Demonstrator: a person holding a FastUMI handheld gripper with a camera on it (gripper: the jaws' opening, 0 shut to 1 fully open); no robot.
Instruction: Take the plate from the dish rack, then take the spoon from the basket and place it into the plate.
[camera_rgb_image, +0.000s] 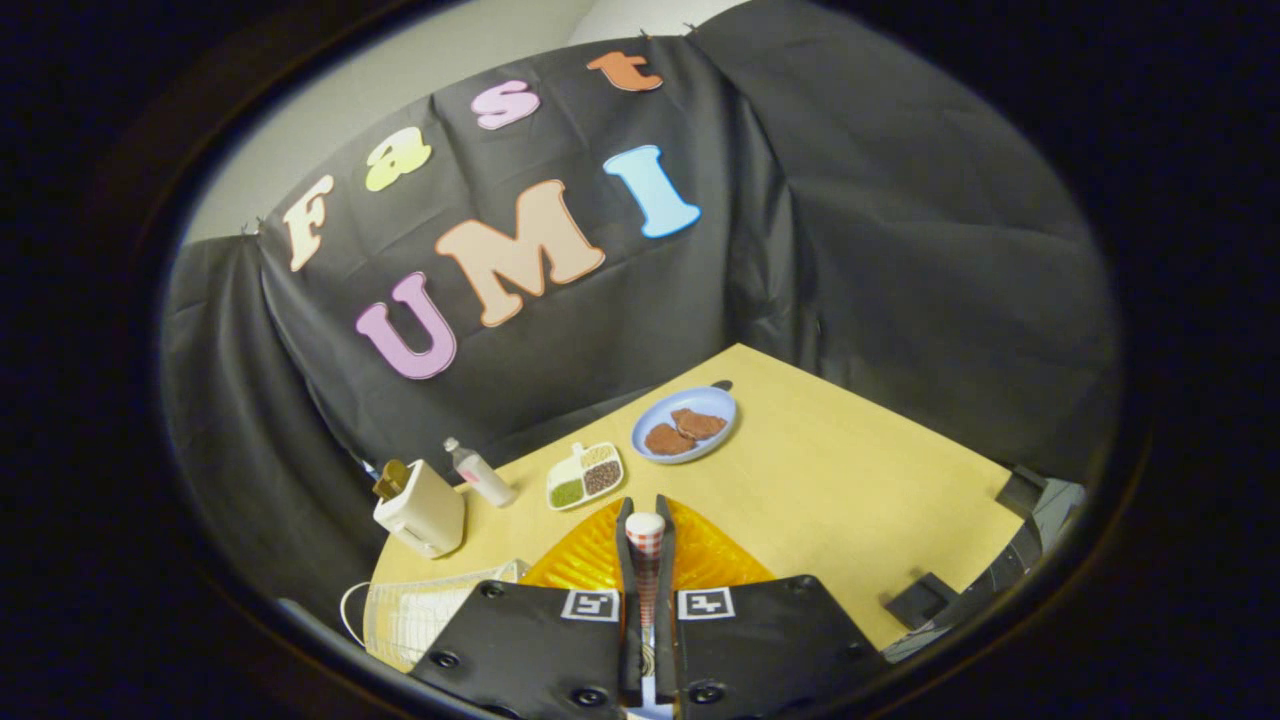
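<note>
My gripper (645, 525) is shut on the spoon (646, 560), whose red-and-white checked handle stands up between the two fingers, its rounded end poking out at the fingertips. Directly beneath the fingers lies the orange ribbed plate (590, 560) on the wooden table (850, 490). The spoon hangs above the plate's middle. The spoon's bowl is hidden behind the gripper body. A white wire basket (420, 615) stands to the left of the gripper, at the table's near edge.
Beyond the fingers sit a small divided dish (585, 476) with green and brown fillings, a blue plate (686, 423) with brown pieces, a small lying bottle (480, 472) and a white toaster (420, 508). Black clamps (925, 600) hold the table's right edge.
</note>
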